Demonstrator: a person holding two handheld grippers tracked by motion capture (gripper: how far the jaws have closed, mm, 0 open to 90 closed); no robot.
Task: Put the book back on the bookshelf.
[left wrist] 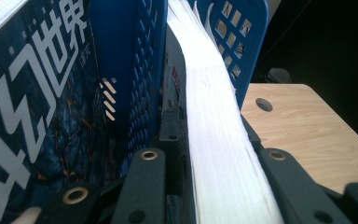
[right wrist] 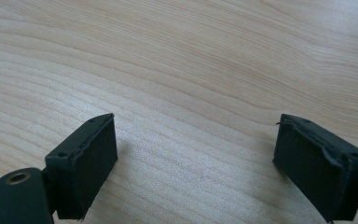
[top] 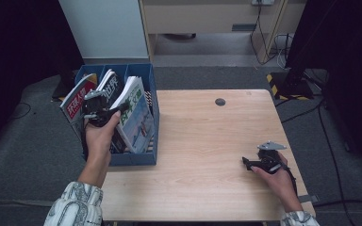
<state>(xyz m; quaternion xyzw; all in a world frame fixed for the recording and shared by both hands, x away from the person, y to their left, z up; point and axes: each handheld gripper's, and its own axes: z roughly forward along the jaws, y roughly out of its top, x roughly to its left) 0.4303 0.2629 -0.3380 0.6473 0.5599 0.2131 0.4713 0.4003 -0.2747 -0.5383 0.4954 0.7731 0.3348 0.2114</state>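
High view, left claw [top: 100,109] clamped on magazine [top: 134,113] in blue rack [top: 136,158], right claw [top: 250,163] wide over table [top: 202,141].

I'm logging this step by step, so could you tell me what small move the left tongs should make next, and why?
Probably a short, straight lift. The left tongs appear shut on the white page edge of the magazine standing in the blue file box, with its lower part still between the dividers. The right tongs rest open above bare table, so they aren't helping yet.
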